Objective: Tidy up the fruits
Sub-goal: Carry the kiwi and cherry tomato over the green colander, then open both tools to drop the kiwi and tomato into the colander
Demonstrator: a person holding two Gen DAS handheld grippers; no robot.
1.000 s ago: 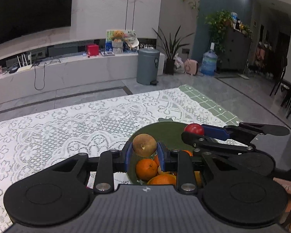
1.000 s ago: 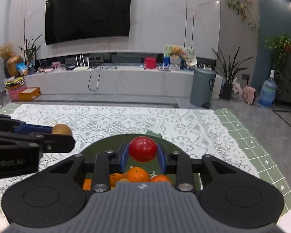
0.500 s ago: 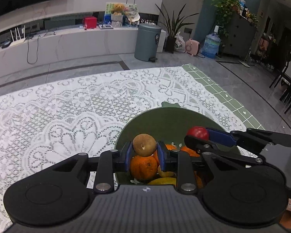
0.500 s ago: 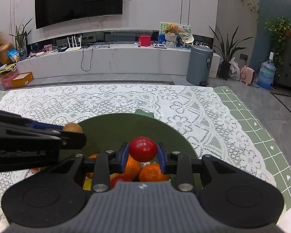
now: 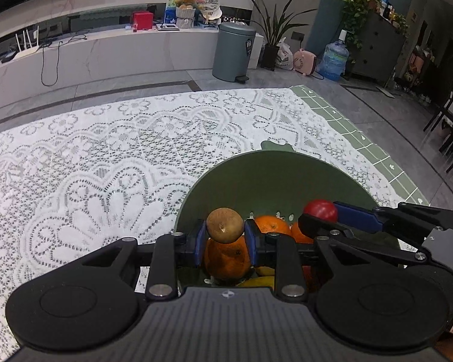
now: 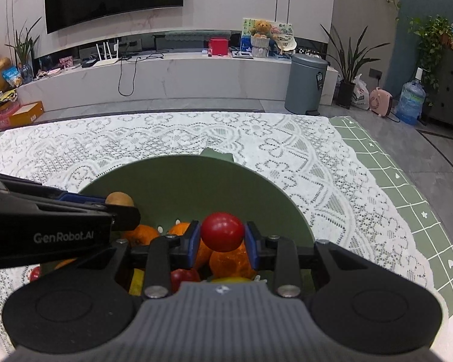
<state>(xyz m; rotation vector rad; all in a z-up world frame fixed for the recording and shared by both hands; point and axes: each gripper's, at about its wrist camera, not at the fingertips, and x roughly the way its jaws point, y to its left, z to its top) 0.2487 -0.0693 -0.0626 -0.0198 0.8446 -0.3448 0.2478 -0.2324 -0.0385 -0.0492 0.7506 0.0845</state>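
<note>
The left tool (image 5: 225,238) is clamped on a kiwi (image 5: 225,224), the right tool (image 6: 222,238) on a red fruit (image 6: 222,231). Both hang over the green bowl (image 6: 196,178) on the lace-covered bench (image 5: 90,166), side by side above crowded oranges (image 5: 226,259).

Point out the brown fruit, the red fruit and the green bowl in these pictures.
brown fruit (image 5: 225,225), left wrist view, middle of its skin.
red fruit (image 6: 222,231), right wrist view, centre of its front.
green bowl (image 6: 196,181), right wrist view, bare inner wall at the far side.
</note>
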